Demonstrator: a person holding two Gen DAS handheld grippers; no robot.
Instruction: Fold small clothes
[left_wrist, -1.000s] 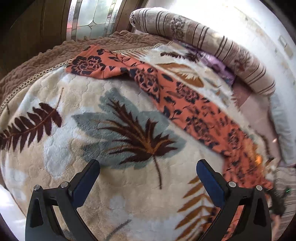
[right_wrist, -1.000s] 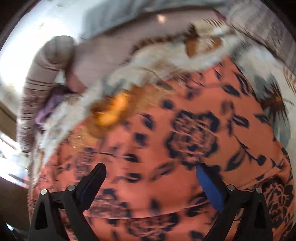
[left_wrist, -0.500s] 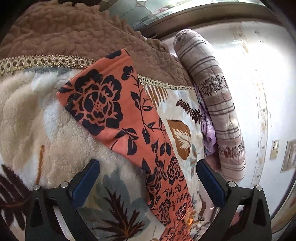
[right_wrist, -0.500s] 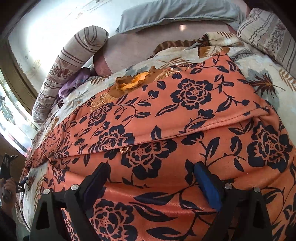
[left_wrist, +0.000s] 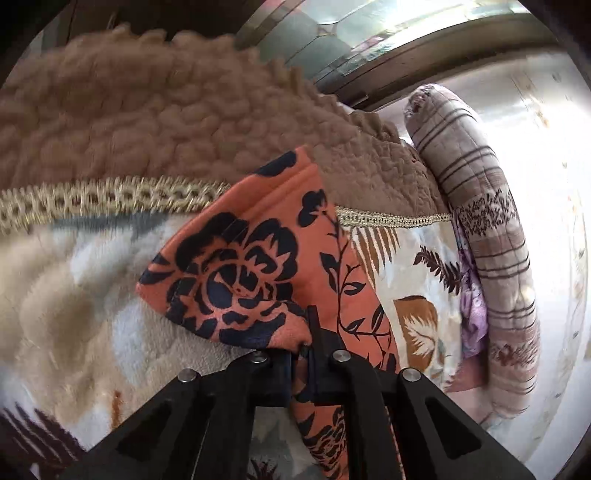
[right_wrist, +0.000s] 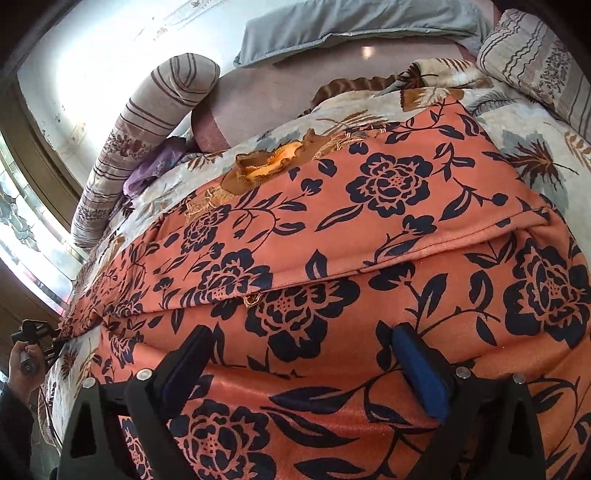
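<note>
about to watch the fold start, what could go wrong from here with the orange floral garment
1. The left tongs pinch only a small bunched corner of the orange floral garment; it could slip out when lifted.
2. The right tongs sit open over the cloth, so a one-sided pull may drag and wrinkle it across the leaf-print blanket.

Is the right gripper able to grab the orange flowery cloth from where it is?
Probably yes. The right gripper is open, and its fingers sit just over the cloth with nothing between. The cloth lies flat there, so it may need to pinch up a fold or reach an edge.
</note>
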